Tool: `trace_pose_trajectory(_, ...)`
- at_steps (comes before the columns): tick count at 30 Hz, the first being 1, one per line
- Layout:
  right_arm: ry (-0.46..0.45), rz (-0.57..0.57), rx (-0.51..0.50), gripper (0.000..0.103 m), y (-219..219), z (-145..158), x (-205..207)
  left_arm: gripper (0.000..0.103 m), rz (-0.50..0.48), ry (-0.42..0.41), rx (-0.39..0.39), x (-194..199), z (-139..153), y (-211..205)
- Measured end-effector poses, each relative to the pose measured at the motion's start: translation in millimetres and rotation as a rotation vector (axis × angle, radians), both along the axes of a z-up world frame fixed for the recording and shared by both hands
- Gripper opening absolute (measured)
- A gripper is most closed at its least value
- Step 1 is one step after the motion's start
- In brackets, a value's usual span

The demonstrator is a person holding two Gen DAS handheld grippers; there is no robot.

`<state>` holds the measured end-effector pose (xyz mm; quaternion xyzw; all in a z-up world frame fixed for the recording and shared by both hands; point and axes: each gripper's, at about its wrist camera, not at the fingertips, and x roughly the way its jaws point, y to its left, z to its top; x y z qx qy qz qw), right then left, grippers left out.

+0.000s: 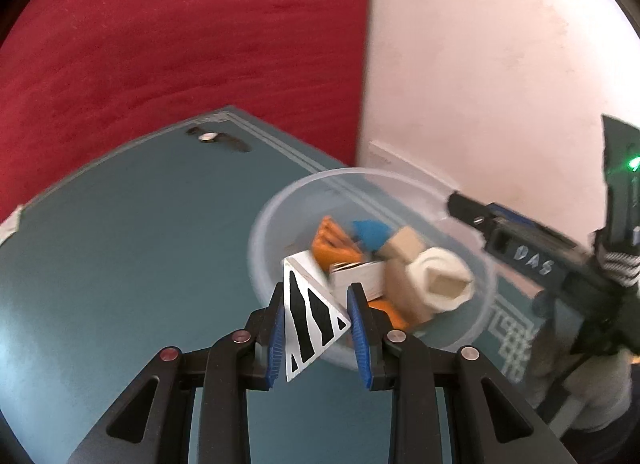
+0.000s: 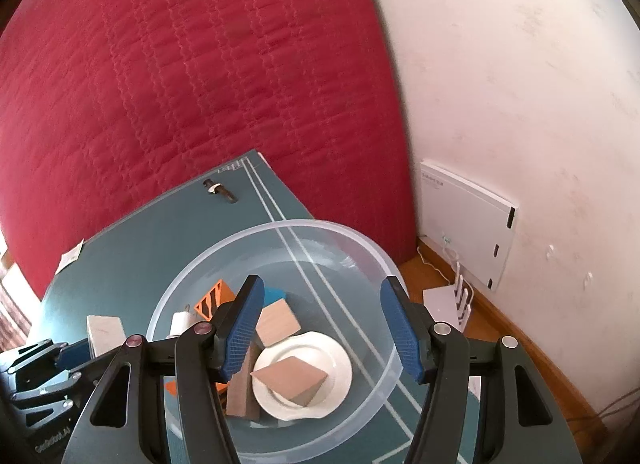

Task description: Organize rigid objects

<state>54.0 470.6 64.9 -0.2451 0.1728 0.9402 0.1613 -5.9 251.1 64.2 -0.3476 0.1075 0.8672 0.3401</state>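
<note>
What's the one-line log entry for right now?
left gripper: shut on white striped block | right gripper: open, over clear bowl | bowl: holds blocks | table: watch

This looks like a room in a home, likely a bedroom. A red quilted bedspread (image 2: 180,84) fills the background behind a low teal table (image 2: 160,232). The plain white wall (image 2: 520,84) meets a wooden floor (image 2: 440,268), where a white router (image 2: 452,304) with upright antennas sits beside a white wall panel (image 2: 468,220).
</note>
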Motion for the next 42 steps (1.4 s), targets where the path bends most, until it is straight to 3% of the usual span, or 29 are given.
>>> trace_pose_trajectory(10,0.006,-0.020,-0.012,0.062,4,0,1,0.031,-0.074,-0.073,0.063,-9,-7,37)
trace_pose_trajectory(13,0.007,-0.020,-0.013,0.062,4,1,2,0.044,-0.060,-0.076,0.058,-11,-12,36)
trace_pose_trajectory(15,0.006,-0.020,-0.014,0.062,4,1,2,0.062,-0.041,-0.068,0.054,-9,-13,32)
trace_pose_trajectory(20,0.002,-0.023,-0.015,0.062,4,1,2,0.071,0.008,-0.026,0.033,-8,-14,22)
trace_pose_trajectory(24,0.000,-0.023,-0.018,0.062,4,2,3,0.087,0.042,0.003,0.012,-8,-14,15)
trace_pose_trajectory(26,-0.002,-0.023,-0.022,0.062,5,3,4,0.090,0.053,0.019,0.009,-8,-14,11)
trace_pose_trajectory(30,-0.009,-0.020,-0.031,0.073,7,2,5,0.102,0.082,0.046,-0.009,-5,-12,5)
trace_pose_trajectory(42,-0.047,0.008,-0.025,0.084,6,-2,22,0.102,0.167,0.120,-0.068,-2,-11,-5)
